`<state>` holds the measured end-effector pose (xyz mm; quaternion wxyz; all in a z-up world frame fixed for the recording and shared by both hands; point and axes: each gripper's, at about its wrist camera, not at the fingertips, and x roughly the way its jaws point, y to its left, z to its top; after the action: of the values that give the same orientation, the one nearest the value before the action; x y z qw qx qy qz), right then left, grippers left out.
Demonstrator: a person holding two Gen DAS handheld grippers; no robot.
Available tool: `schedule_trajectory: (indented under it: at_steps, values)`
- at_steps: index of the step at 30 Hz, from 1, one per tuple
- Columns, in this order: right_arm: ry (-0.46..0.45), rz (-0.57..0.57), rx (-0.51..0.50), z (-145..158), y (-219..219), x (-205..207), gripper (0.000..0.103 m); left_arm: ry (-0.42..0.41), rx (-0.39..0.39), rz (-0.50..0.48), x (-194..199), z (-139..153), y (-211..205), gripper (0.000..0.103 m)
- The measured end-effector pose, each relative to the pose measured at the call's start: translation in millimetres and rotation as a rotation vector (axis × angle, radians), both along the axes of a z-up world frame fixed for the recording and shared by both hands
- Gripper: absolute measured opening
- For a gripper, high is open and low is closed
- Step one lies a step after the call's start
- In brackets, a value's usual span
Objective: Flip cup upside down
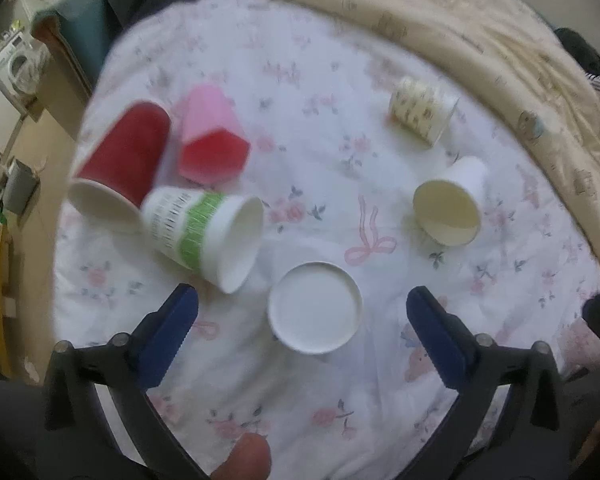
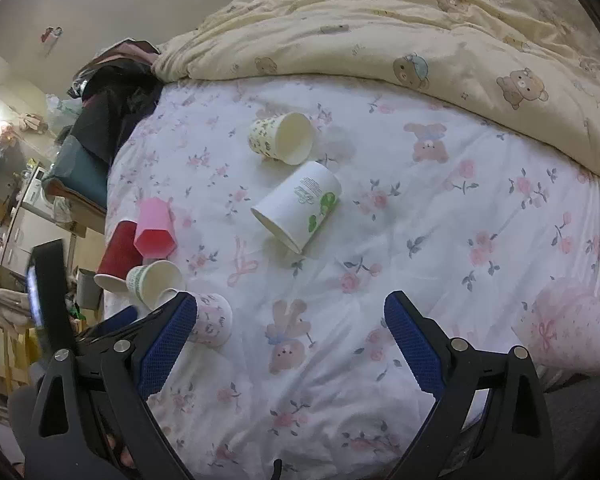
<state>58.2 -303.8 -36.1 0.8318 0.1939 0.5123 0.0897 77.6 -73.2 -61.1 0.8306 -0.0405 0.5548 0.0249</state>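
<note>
1. An upside-down white cup (image 1: 314, 307) stands on the bed (image 1: 380, 400) between the spread jaws of the left hand-held gripper (image 1: 302, 300), untouched.
2. This cup looks done; the green-banded cup (image 1: 204, 236) at ten o'clock lies on its side, likely next.
3. The right hand-held gripper (image 2: 290, 306) hangs apart and empty; a side-lying white cup (image 2: 296, 204) is at twelve o'clock.

White floral-print bed sheet (image 2: 420, 208), cream bear-print quilt (image 2: 380, 20) bunched at twelve o'clock, six paper and plastic cups scattered, red paper cup (image 1: 120, 160) and pink plastic tumbler (image 1: 212, 140) at ten o'clock, upside-down white cup (image 1: 314, 307) centre.
</note>
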Motion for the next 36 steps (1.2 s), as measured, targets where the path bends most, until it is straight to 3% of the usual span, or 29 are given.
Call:
schedule_trajectory:
  at_steps: [11,16,21,27,36]
  values:
    - [-0.126,0.048,-0.013,22,16,-14,0.097,-0.253,0.017,-0.02,-48,82,40,0.103]
    - [-0.182,0.085,-0.02,31,27,-26,0.097,-0.337,0.046,-0.014,-78,99,60,0.103]
    - [-0.258,0.155,-0.097,40,49,-46,0.097,-0.339,0.021,0.04,-102,99,86,0.103]
    - [-0.297,0.202,-0.132,39,69,-65,0.097,-0.294,0.013,0.079,-120,74,98,0.103]
    - [-0.372,0.255,-0.216,31,97,-76,0.097,-0.355,0.022,0.056,-122,64,87,0.103]
